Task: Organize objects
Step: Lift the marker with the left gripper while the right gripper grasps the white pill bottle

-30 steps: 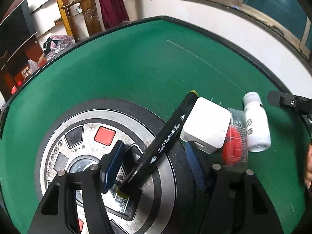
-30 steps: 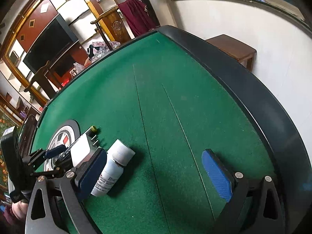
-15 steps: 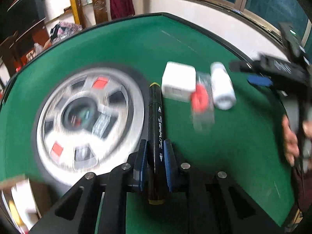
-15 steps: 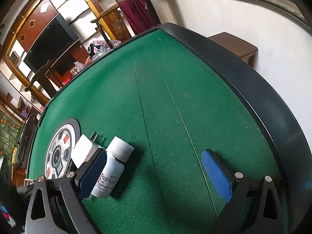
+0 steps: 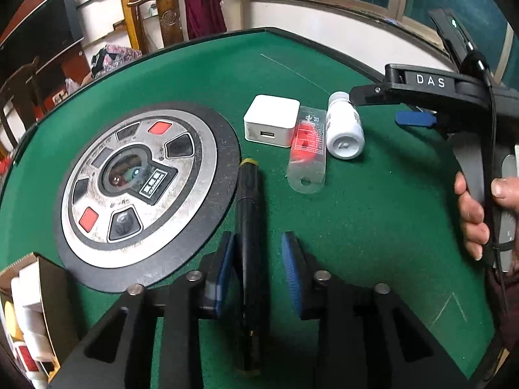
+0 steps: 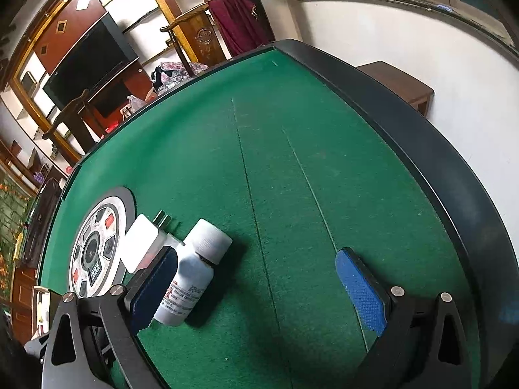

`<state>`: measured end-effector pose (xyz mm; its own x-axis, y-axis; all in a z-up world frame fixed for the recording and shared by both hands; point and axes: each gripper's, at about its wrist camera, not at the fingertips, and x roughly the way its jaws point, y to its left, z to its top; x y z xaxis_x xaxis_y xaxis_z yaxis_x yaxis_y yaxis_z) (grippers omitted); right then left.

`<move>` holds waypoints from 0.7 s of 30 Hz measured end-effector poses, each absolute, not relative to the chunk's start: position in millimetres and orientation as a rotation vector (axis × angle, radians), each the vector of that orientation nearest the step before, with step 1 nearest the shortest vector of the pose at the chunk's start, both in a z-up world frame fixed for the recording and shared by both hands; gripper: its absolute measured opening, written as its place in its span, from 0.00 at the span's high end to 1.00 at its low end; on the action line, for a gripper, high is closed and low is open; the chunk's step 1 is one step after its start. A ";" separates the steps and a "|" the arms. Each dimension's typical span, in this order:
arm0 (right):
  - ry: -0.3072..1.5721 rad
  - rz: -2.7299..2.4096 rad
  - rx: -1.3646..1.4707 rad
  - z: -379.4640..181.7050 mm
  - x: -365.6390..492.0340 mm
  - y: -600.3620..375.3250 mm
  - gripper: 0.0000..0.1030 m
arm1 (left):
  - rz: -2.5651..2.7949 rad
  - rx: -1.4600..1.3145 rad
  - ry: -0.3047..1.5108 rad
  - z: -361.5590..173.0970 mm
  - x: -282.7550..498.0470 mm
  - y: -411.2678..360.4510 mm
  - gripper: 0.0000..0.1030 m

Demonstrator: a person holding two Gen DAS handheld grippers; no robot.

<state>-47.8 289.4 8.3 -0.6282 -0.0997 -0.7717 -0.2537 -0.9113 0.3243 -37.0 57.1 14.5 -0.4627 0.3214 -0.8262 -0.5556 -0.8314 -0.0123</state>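
A black marker (image 5: 249, 201) with a yellow end lies on the green felt, pointing away from me, just right of the round panel. It runs between the jaws of my left gripper (image 5: 258, 269), close to the left pad, with felt showing between it and the right pad, so the jaws stand open. Beyond it sit a white charger (image 5: 272, 120), a clear packet with a red item (image 5: 308, 142) and a white bottle (image 5: 343, 126). My right gripper (image 6: 259, 278) stands wide open over bare felt, with the bottle (image 6: 194, 269) lying just outside its left finger.
A round silver and black control panel (image 5: 142, 188) is set into the table at the left. A cardboard box (image 5: 29, 308) with items in it stands at the lower left. A hand (image 5: 473, 214) holds the right gripper's handle. The table's dark rim (image 6: 421, 168) runs along the right.
The left gripper closed on the marker lying slanted across the panel and drew it back and straight beside the panel. Its jaws have since parted around it. The right gripper stayed still.
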 end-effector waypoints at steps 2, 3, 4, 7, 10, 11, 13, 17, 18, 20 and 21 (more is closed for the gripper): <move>0.662 2.688 -1.317 7.2 -48.7 290.9 0.03 | 2.283 -1.229 0.300 15.2 -33.6 51.4 0.85; 0.669 2.691 -1.313 7.4 -48.4 291.5 0.03 | 2.286 -1.236 0.270 15.9 -30.9 46.6 0.85; 0.671 2.695 -1.313 7.8 -48.5 291.3 0.03 | 2.291 -1.236 0.246 17.1 -27.2 42.8 0.85; 0.686 2.711 -1.304 8.5 -47.0 290.5 0.03 | 2.301 -1.220 0.149 24.2 -10.6 29.2 0.85; 0.677 2.727 -1.302 9.0 -45.8 287.0 0.03 | 2.319 -1.161 0.088 38.3 14.7 19.5 0.85; 0.677 2.735 -1.303 9.4 -45.6 285.1 0.03 | 2.324 -1.138 0.069 43.9 24.6 15.3 0.85; 0.664 2.754 -1.308 9.7 -44.3 278.8 0.04 | 2.331 -1.106 0.046 52.9 37.0 9.6 0.85; 0.624 2.773 -1.321 7.0 -43.5 264.8 0.04 | 2.338 -1.059 0.003 67.4 57.4 -9.1 0.84; 0.611 2.768 -1.317 7.0 -43.9 261.8 0.04 | 2.341 -1.057 -0.007 68.8 60.1 -15.0 0.84; 0.597 2.743 -1.316 7.6 -45.5 259.4 0.05 | 2.351 -1.055 -0.050 71.1 66.8 -29.9 0.84; 0.583 2.732 -1.316 8.2 -45.4 258.0 0.09 | 2.356 -1.051 -0.077 72.2 69.2 -38.4 0.84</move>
<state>-45.4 258.0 8.2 -0.6356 -0.1135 -0.7637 -0.2083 -0.9272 0.3112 69.2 -38.4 72.2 -0.5408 0.5073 -0.6709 -0.4625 -0.8456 -0.2666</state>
